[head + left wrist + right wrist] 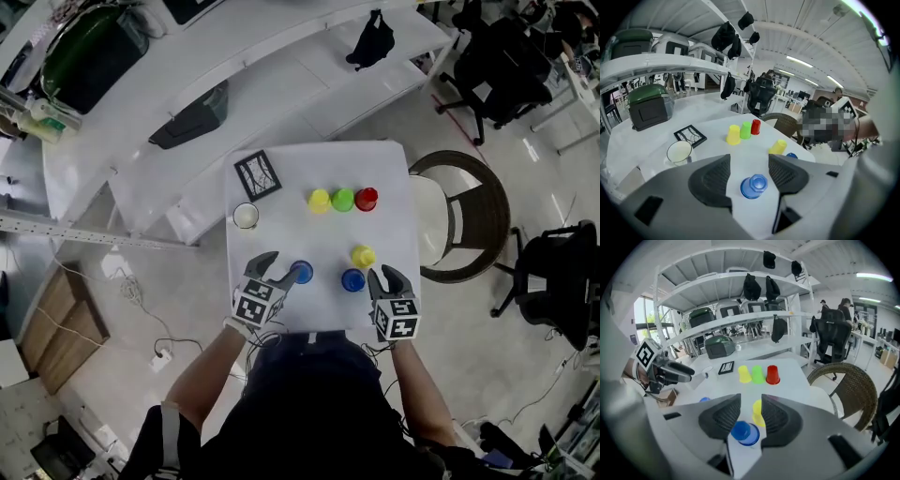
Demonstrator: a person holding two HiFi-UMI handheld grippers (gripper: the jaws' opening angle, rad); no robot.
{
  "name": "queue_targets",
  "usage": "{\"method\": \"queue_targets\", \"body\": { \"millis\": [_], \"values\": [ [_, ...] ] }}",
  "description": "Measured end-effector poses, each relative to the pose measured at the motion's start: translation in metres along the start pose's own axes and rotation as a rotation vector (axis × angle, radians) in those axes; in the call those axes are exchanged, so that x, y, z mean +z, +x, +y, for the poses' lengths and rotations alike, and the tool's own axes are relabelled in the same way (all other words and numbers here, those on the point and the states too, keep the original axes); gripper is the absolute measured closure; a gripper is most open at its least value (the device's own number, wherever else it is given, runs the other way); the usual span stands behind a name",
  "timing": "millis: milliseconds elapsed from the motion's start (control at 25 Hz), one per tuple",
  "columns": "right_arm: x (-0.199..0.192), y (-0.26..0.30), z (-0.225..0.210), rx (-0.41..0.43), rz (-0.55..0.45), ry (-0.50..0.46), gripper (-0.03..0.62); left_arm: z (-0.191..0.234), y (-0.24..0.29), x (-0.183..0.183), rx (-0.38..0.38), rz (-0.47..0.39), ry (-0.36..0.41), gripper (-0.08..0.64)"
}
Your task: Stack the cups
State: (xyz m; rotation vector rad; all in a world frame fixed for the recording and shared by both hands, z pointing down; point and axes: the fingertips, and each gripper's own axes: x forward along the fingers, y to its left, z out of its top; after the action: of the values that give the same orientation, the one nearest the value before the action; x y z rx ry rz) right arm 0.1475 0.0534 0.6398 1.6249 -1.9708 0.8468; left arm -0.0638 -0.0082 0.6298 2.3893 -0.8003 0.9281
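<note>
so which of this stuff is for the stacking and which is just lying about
For the job: far yellow cup, green cup, red cup, near yellow cup, left blue cup, right blue cup.
Lying about: pale mug, black framed square.

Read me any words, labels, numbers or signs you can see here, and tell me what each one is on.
No readable words or numbers anywhere.
Left marker cube, on the left gripper: black-and-white square code, no letters.
Right marker cube, on the right gripper: the same kind of code.
Black-framed square on the table: a line pattern, too small to show any print.
</note>
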Motion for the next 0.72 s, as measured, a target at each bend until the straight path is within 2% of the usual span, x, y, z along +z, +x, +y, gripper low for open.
{"method": "queue_targets", "body": {
  "millis": [160,400,480,600,720],
  "values": [
    [-0.050,0.012,0.016,0.065,0.107,-0.044,0.398,-0.006,-0.012,-0.018,0.006,0.000,-0.050,0.308],
    [-0.099,0.037,0.030,0.071,0.240,-0.112,0.333,0.000,-0.032,-0.031,0.027,0.003,-0.050,0.308],
    [-0.106,0.045,0.030,0.066,0.253,-0.109,0.331,0.005,-0.039,-0.034,0.038,0.003,-0.055,0.308],
    [-0.107,0.053,0.030,0.060,0.257,-0.082,0.373,0.009,-0.049,-0.039,0.035,0.007,-0.054,0.308],
    [-0.103,0.052,0.033,0.064,0.271,-0.073,0.380,0.015,-0.054,-0.043,0.034,0.002,-0.054,0.308]
  ]
}}
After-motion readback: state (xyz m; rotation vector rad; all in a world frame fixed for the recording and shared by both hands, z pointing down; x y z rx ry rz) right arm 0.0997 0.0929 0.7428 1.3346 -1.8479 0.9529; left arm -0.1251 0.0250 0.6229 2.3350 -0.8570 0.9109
